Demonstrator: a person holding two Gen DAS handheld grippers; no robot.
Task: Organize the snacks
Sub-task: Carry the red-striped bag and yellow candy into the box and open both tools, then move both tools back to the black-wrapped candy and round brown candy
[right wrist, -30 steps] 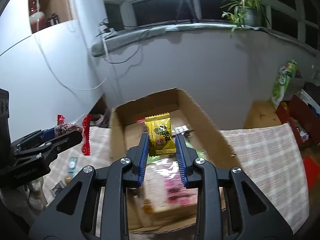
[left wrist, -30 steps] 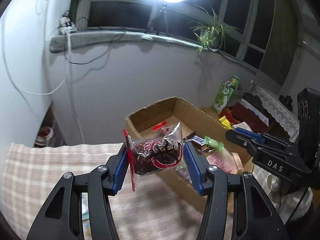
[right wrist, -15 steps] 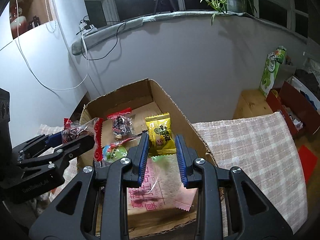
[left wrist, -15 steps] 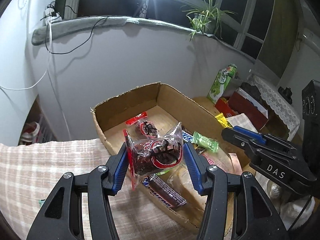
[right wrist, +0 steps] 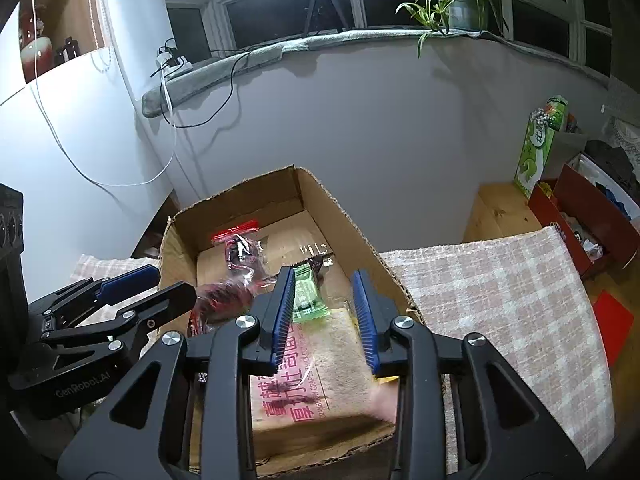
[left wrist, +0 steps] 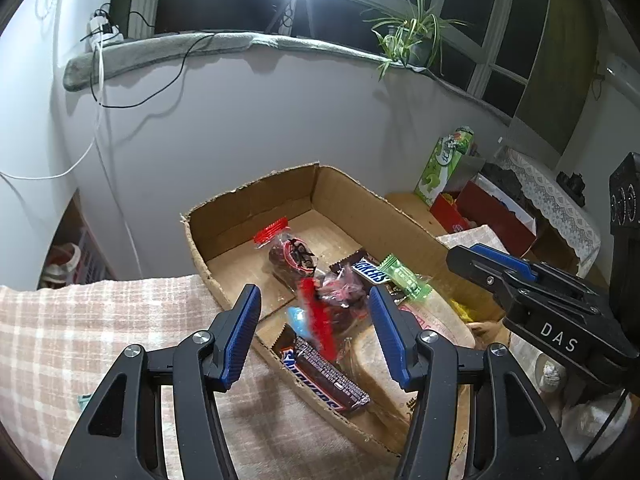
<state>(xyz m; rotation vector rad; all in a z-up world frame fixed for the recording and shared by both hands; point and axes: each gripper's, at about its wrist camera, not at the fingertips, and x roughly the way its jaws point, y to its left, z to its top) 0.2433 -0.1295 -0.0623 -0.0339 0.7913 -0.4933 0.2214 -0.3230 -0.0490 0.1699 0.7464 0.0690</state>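
An open cardboard box point(left wrist: 256, 196) point(right wrist: 240, 192) holds several snacks. My left gripper point(left wrist: 314, 294) point(right wrist: 168, 282) hangs over its near left corner, jaws opening. A clear packet of dark snack with a red strip point(left wrist: 332, 308) point(right wrist: 216, 300) is blurred between the pads and touches neither. My right gripper point(right wrist: 323, 276) point(left wrist: 460, 254) is over the box's near right part, jaws opening, with nothing between them. A yellow packet point(right wrist: 386, 379) point(left wrist: 460, 308) lies by a big pink bread packet point(right wrist: 308, 376). A green candy point(right wrist: 308, 300) and a Snickers bar point(left wrist: 324, 376) lie in the box.
The box stands on a pink checked cloth point(right wrist: 500, 300) point(left wrist: 80, 320) close to a grey wall. A second red-ended packet point(left wrist: 292, 254) lies at the box's back. To the right stand a green carton point(right wrist: 538, 148) and a red box point(right wrist: 592, 216).
Both grippers have let go. The dark snack packet has slipped down from the left jaws, and the yellow packet has dropped from the right jaws into the box. Both jaws stand wider.
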